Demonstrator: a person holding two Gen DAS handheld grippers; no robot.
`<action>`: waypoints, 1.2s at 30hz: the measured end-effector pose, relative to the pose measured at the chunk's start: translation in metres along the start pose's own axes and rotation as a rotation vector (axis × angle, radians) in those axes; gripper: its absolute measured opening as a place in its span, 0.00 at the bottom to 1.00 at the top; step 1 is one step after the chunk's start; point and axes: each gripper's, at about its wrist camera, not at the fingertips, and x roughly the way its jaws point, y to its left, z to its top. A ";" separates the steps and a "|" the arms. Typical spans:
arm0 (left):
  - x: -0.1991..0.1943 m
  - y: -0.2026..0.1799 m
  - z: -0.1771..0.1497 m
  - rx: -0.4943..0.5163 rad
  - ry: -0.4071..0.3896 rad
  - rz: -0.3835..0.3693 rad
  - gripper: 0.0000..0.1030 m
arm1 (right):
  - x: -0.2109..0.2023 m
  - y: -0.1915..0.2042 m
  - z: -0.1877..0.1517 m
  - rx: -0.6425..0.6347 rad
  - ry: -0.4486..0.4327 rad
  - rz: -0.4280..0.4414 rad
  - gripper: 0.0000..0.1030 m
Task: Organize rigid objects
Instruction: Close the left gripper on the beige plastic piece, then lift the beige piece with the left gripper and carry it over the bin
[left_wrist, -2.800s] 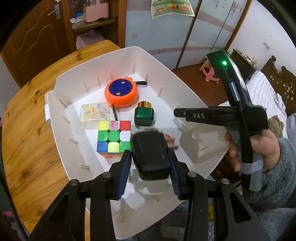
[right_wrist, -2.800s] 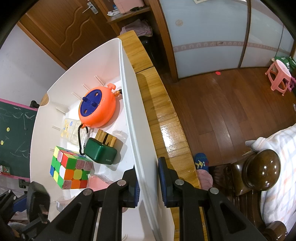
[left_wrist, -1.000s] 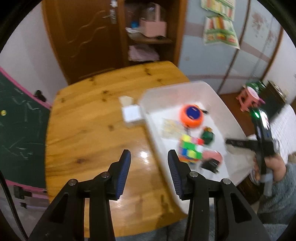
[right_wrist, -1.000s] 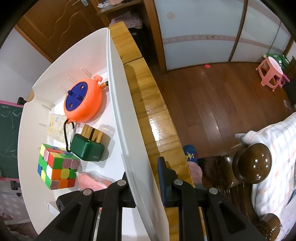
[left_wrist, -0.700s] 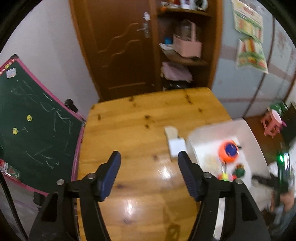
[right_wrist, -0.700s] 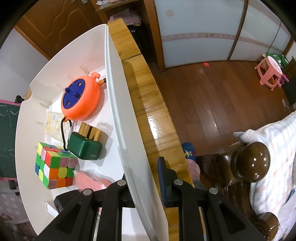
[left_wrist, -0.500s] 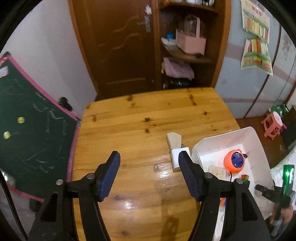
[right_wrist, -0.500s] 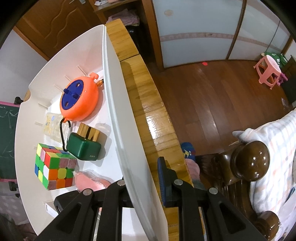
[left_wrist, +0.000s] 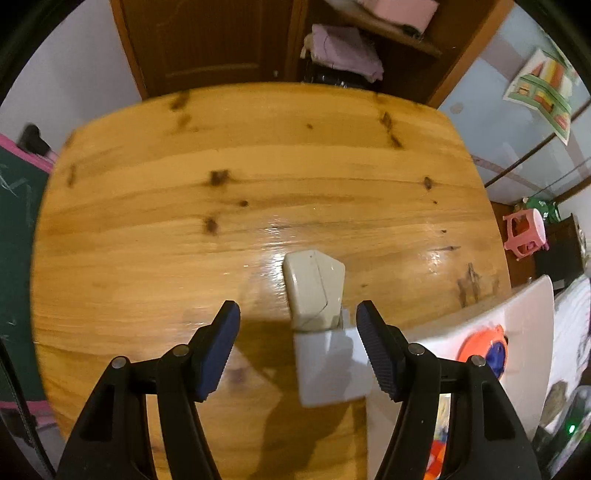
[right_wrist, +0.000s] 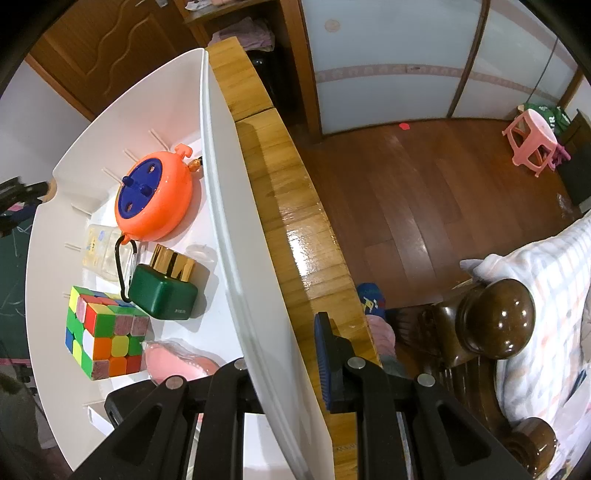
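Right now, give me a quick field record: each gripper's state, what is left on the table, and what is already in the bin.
left gripper: open, jaws have just been opening, above the white box
right gripper: shut on white bin wall
on table: white box, beige box, touching end to end
in bin: orange reel, green bottle, puzzle cube, pink item, clear case

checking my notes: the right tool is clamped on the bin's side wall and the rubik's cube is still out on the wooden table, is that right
Not quite. The right tool is clamped on the white bin's side wall, but the Rubik's cube is not on the wooden table; it sits inside the bin, beside the green box. The right wrist view shows it.
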 end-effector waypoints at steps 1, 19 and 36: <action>0.004 0.000 0.001 -0.011 0.009 -0.011 0.67 | 0.000 0.000 0.000 -0.001 0.001 -0.001 0.17; 0.051 -0.011 0.011 -0.048 0.061 0.069 0.53 | 0.000 0.003 0.000 -0.012 0.013 -0.019 0.17; -0.035 0.003 -0.013 -0.049 -0.130 0.157 0.47 | 0.002 0.004 0.002 -0.032 0.039 0.007 0.17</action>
